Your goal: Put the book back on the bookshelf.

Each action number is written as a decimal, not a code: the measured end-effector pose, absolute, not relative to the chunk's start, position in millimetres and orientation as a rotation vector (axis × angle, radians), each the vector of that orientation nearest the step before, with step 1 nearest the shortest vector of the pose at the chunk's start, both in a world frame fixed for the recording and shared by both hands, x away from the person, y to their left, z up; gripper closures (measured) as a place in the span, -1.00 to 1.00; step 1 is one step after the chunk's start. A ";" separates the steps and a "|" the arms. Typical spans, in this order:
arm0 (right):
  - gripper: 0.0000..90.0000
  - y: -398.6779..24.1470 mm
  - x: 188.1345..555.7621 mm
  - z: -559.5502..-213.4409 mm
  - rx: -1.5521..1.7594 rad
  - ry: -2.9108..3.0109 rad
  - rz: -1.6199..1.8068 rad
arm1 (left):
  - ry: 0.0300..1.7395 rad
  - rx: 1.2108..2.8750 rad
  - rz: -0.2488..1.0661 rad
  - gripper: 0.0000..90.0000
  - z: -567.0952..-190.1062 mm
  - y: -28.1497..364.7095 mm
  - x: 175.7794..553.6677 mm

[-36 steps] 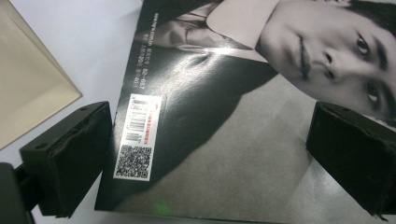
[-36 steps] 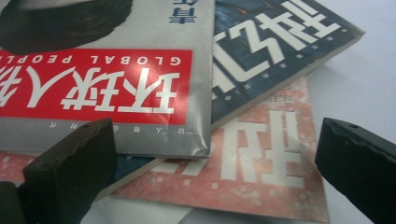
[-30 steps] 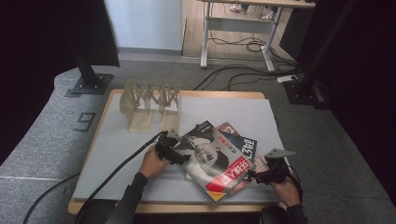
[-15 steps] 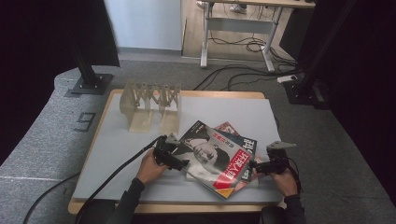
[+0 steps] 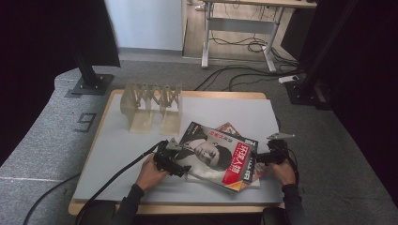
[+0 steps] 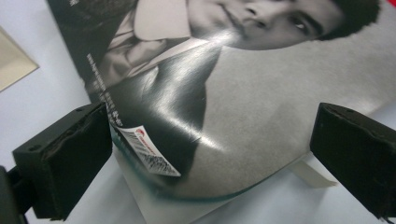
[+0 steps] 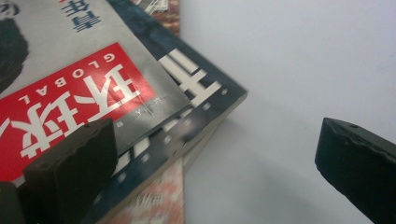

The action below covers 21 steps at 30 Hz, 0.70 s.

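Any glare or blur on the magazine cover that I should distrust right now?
Left gripper view: a bright glare streak crosses the glossy top magazine, washing out the dark jacket; the barcode sticker is soft. Right gripper view: the red title block is readable, the near edges blurred. High view: evenly lit.

Three magazines [image 5: 218, 157] lie stacked at the desk's [image 5: 117, 145] five o'clock; one wooden rack [image 5: 150, 105] stands at eleven o'clock; two tongs.

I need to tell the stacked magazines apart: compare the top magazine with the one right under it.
The top magazine has a grey portrait cover with a red title block; the magazine under it is dark blue with white characters. The top one is fully exposed; the lower one shows only an edge strip. The top one lies skewed, leaving the lower one's corner uncovered. Both lie flat.
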State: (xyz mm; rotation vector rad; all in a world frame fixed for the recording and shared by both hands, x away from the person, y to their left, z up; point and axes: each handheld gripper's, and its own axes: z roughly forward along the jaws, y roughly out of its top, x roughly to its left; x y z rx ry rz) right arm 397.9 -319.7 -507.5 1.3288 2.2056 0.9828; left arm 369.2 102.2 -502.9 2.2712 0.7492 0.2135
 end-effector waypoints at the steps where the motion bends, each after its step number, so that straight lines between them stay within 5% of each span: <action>1: -1.00 -319.4 400.3 -507.5 1.333 2.203 0.981 | 0.744 2.270 0.214 -1.00 -502.6 101.7 367.2; 21: -0.99 -310.5 410.4 -505.2 1.316 2.178 0.961 | 0.735 2.184 0.241 -0.99 -491.3 105.8 363.4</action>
